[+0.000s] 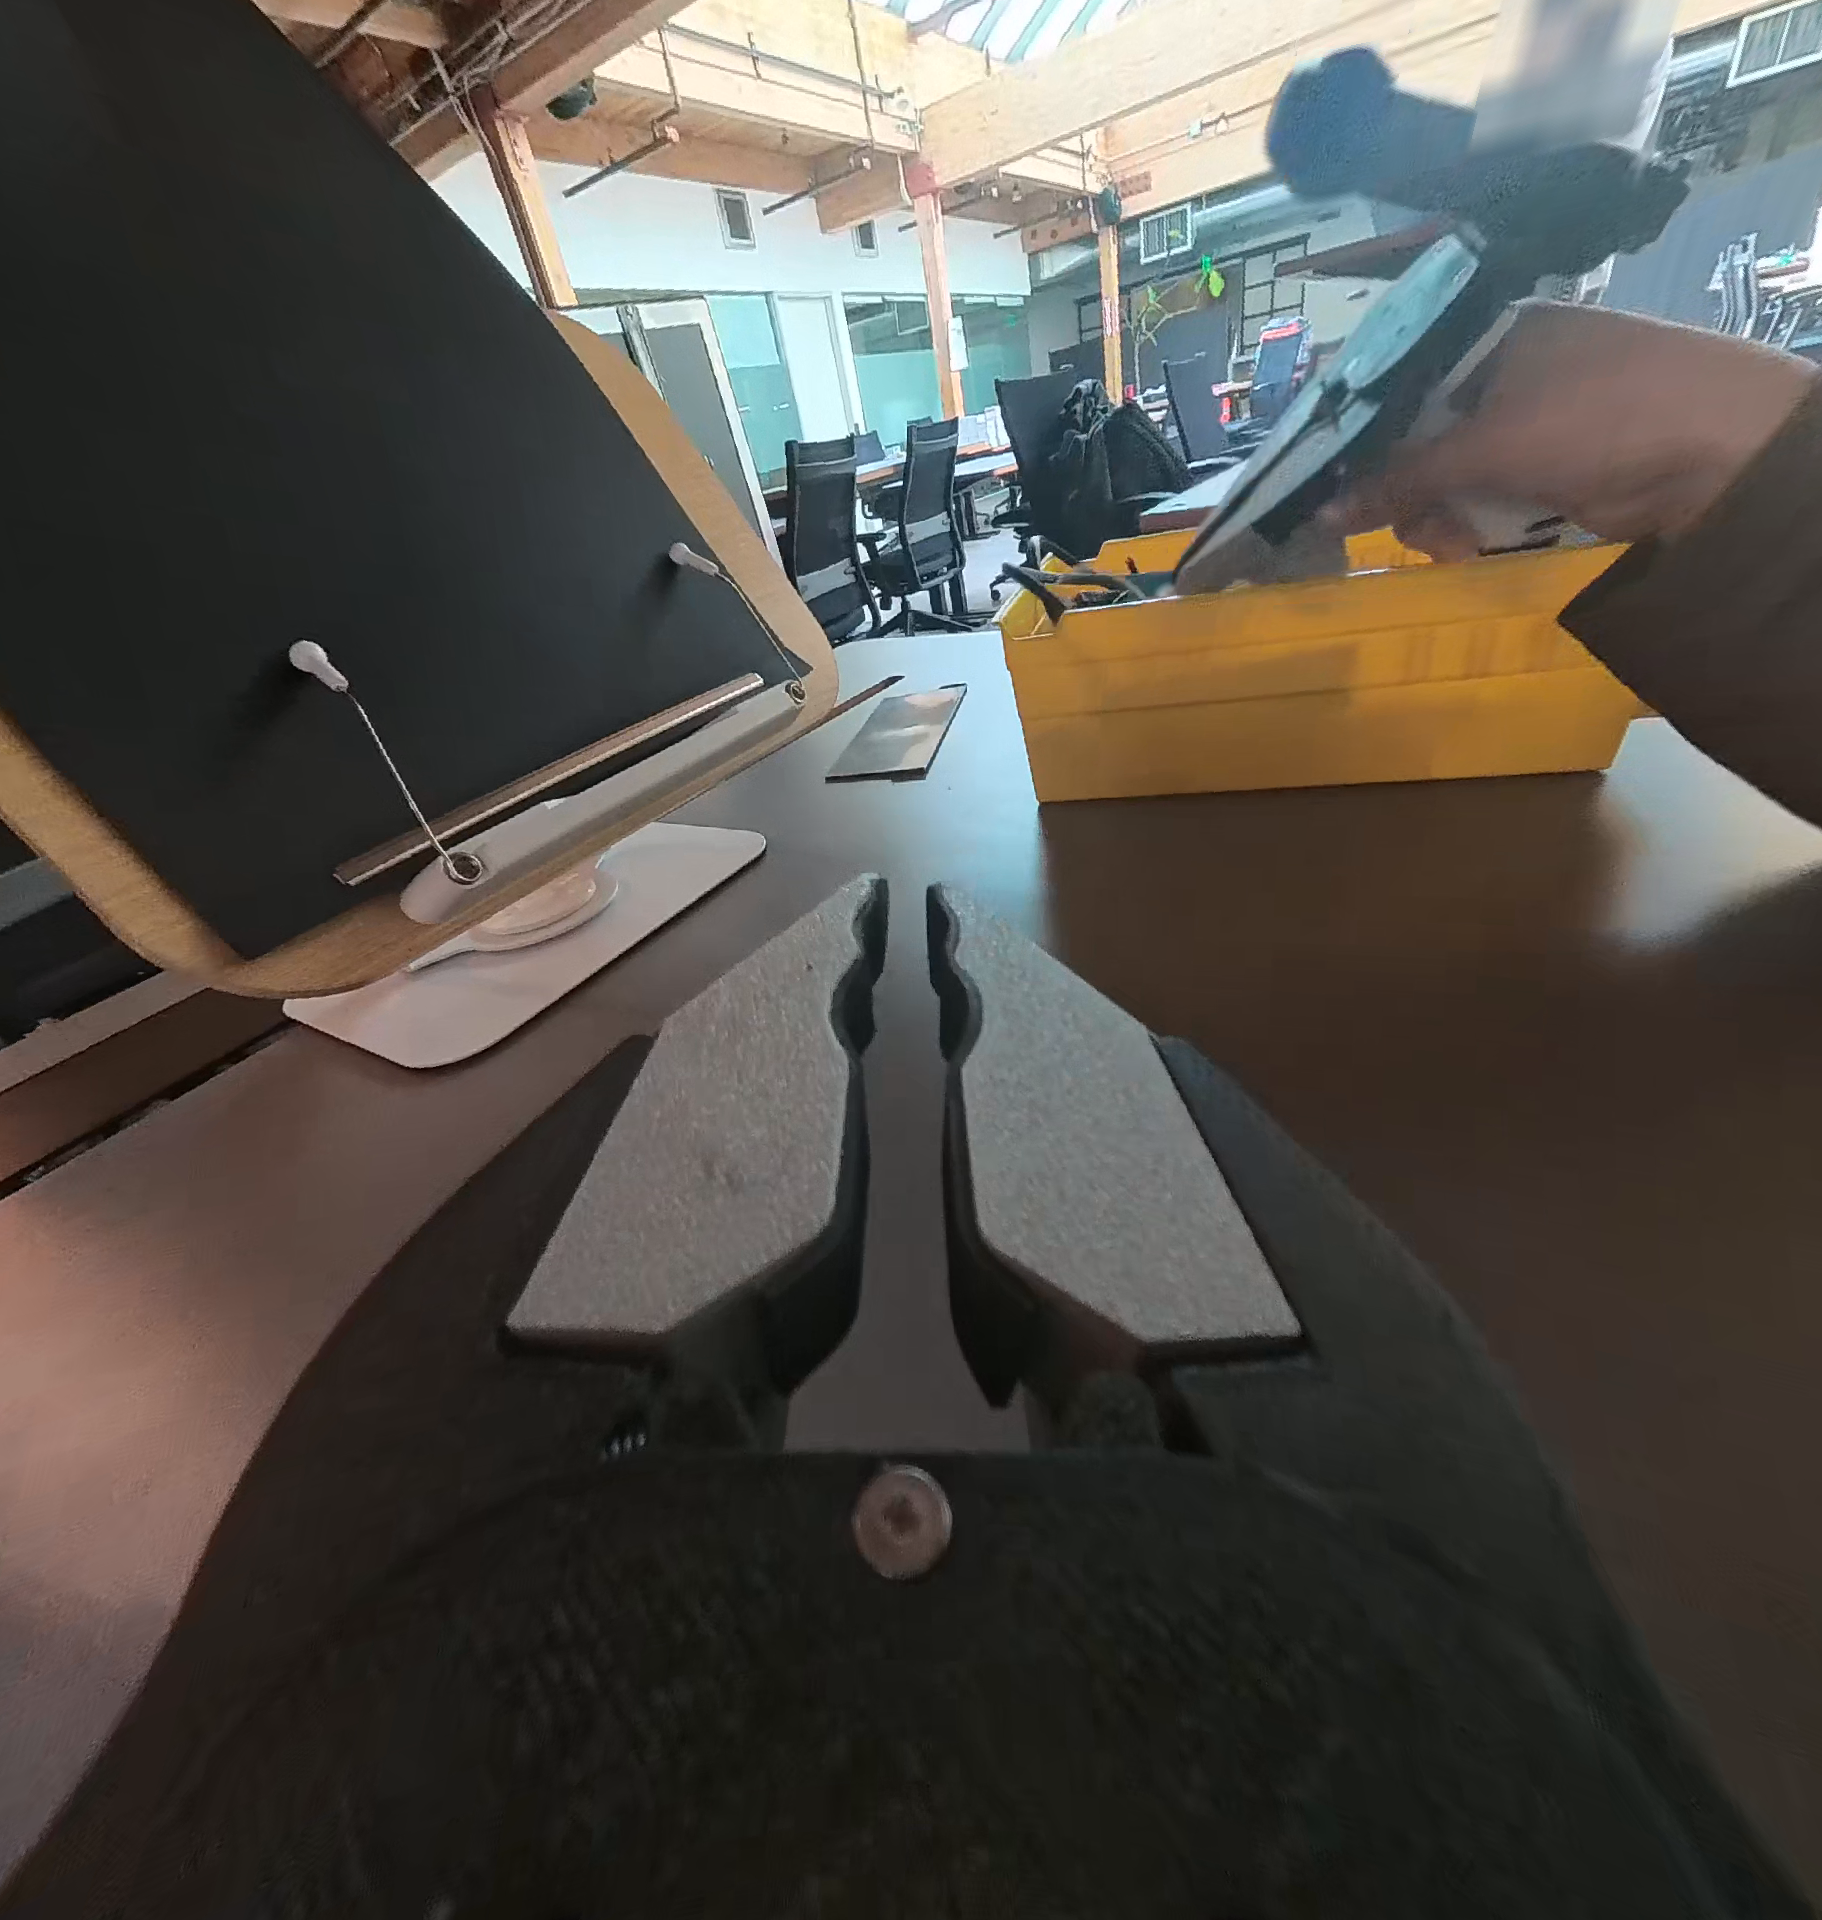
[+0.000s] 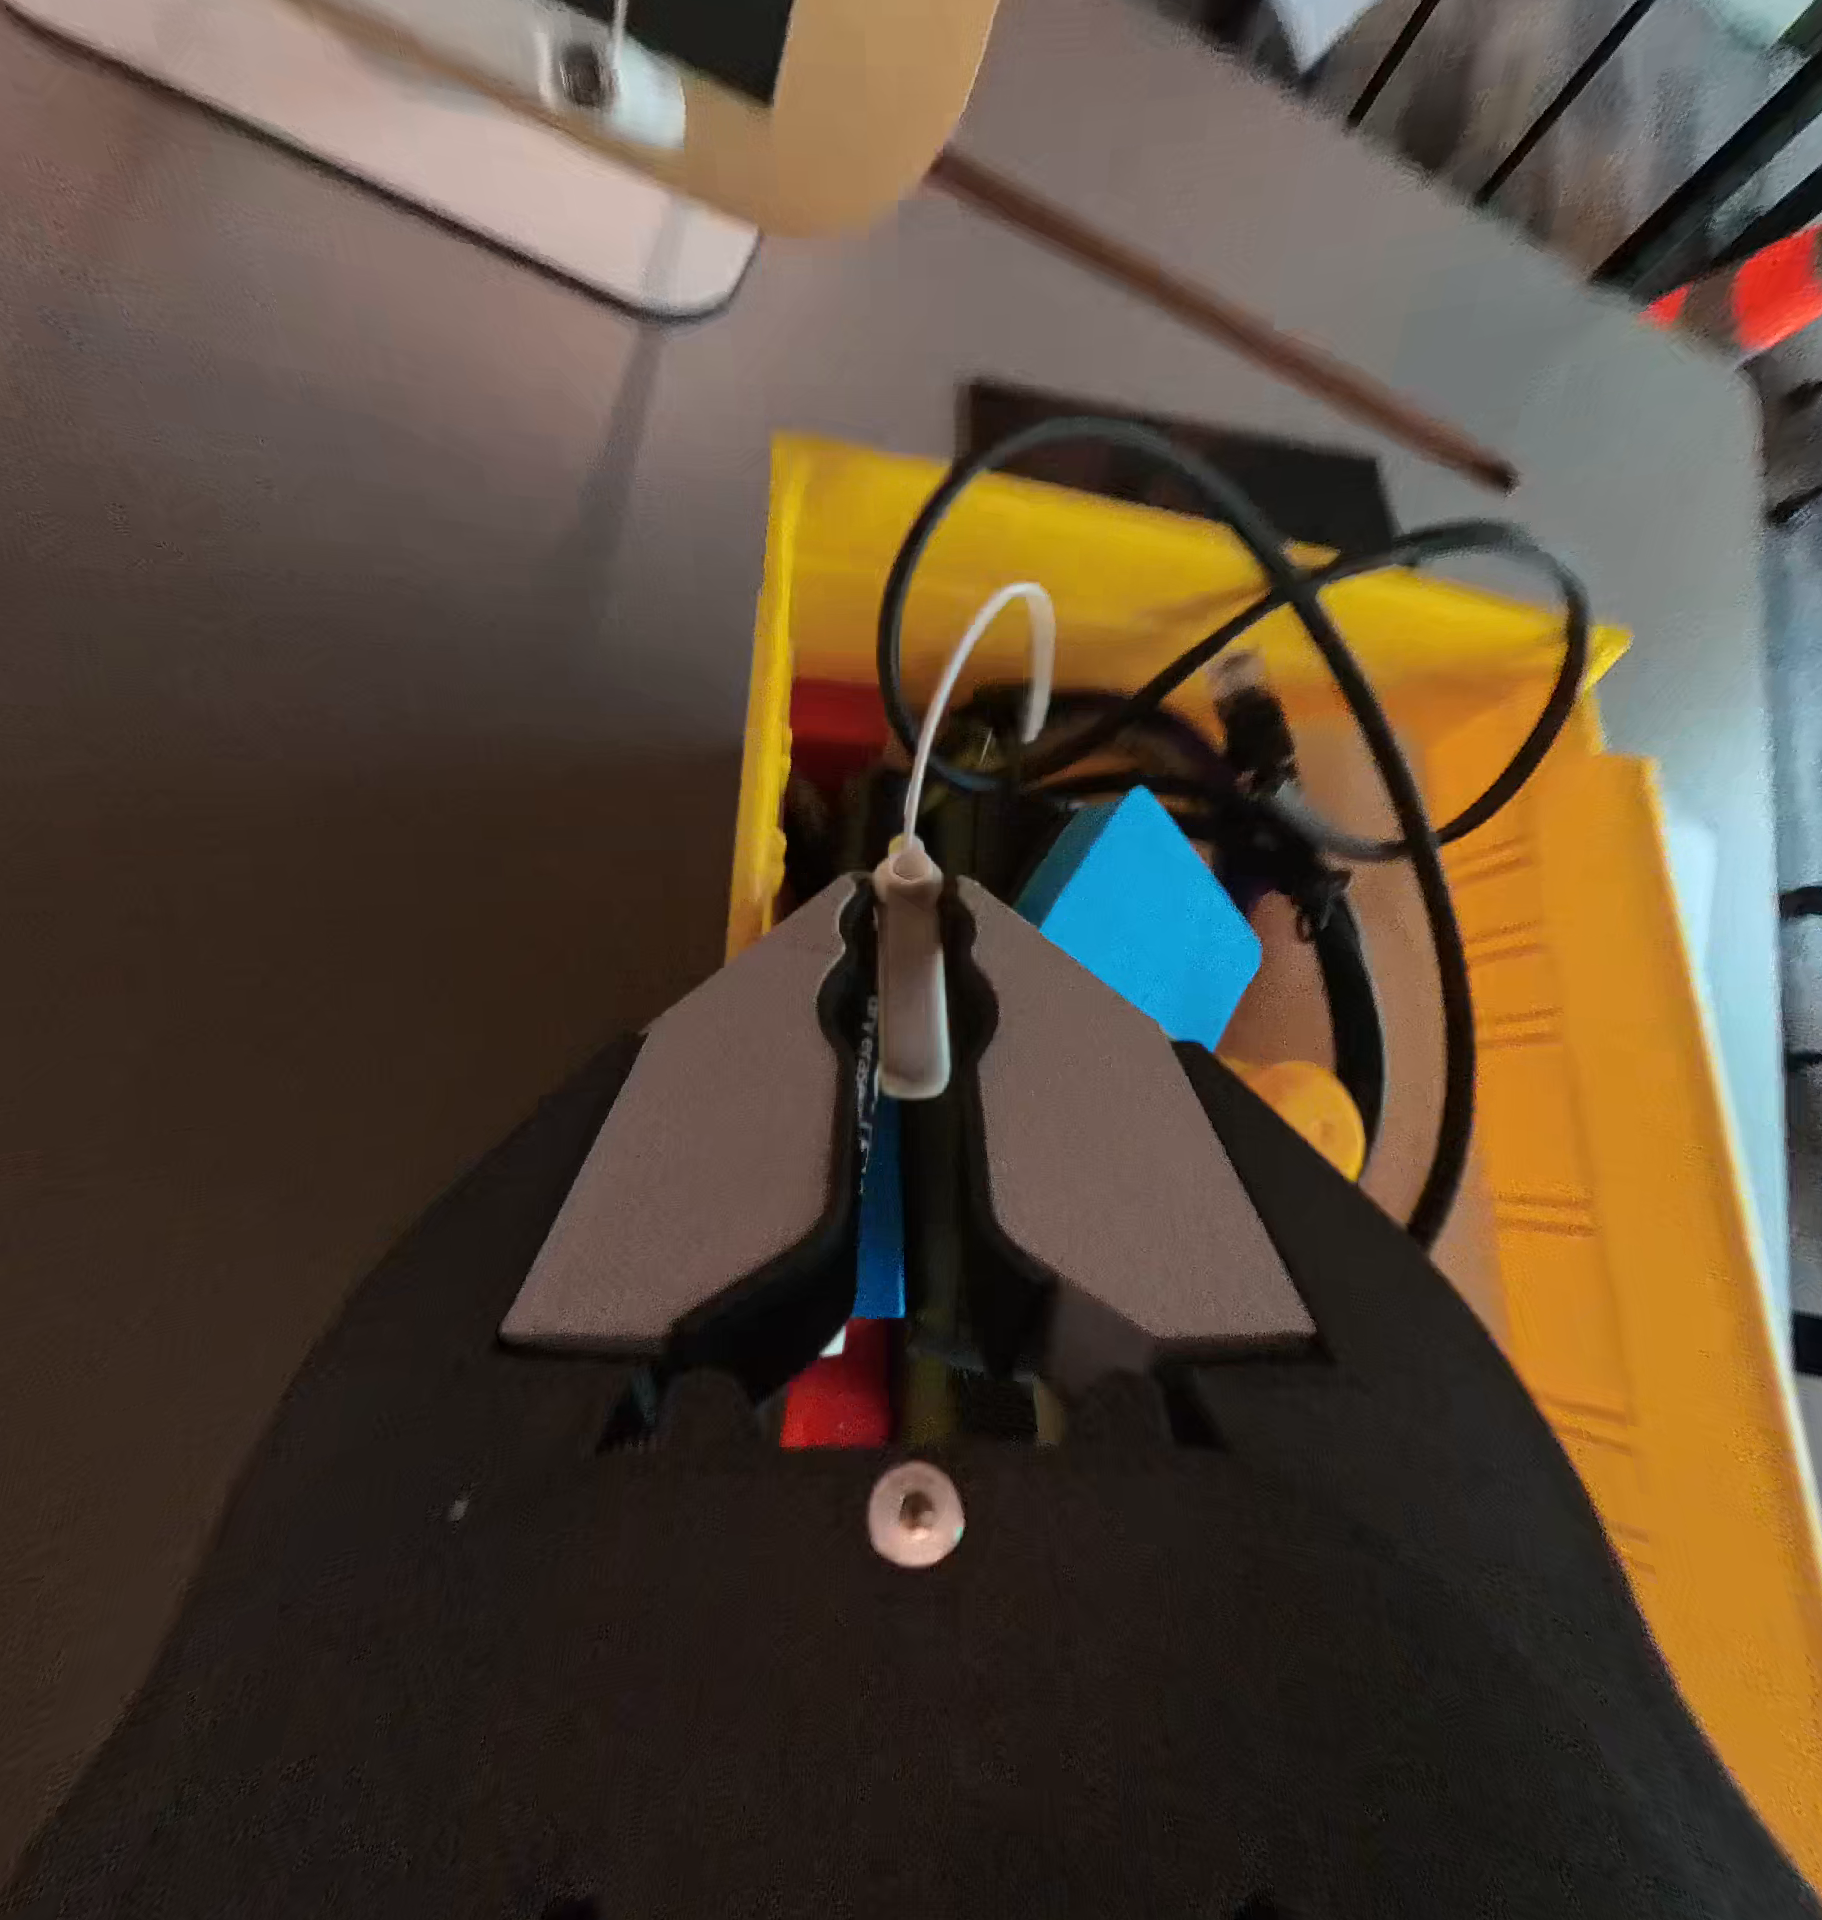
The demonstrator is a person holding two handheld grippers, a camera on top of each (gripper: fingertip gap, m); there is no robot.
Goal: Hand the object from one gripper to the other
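In the right wrist view my right gripper (image 2: 912,894) is shut on the grey-white plug (image 2: 912,987) of a thin white cable (image 2: 990,613) that loops upward from the fingertips. It hangs over an open yellow bin (image 2: 1572,1039). In the left wrist view my left gripper (image 1: 907,904) hovers low over the dark brown table (image 1: 1406,1143), jaws almost together with nothing between them. The right gripper (image 1: 1198,571), held by a hand (image 1: 1572,436), shows there at the upper right, tips down at the yellow bin (image 1: 1302,717). The plug is hidden in that view.
The bin holds looping black cables (image 2: 1458,935), a blue block (image 2: 1146,914) and red and orange pieces. A tilted black book stand with a wooden rim (image 1: 263,468) on a white base (image 1: 533,977) stands at the left. A dark flat card (image 1: 896,732) lies behind. Left tips to right tips: about 30 cm.
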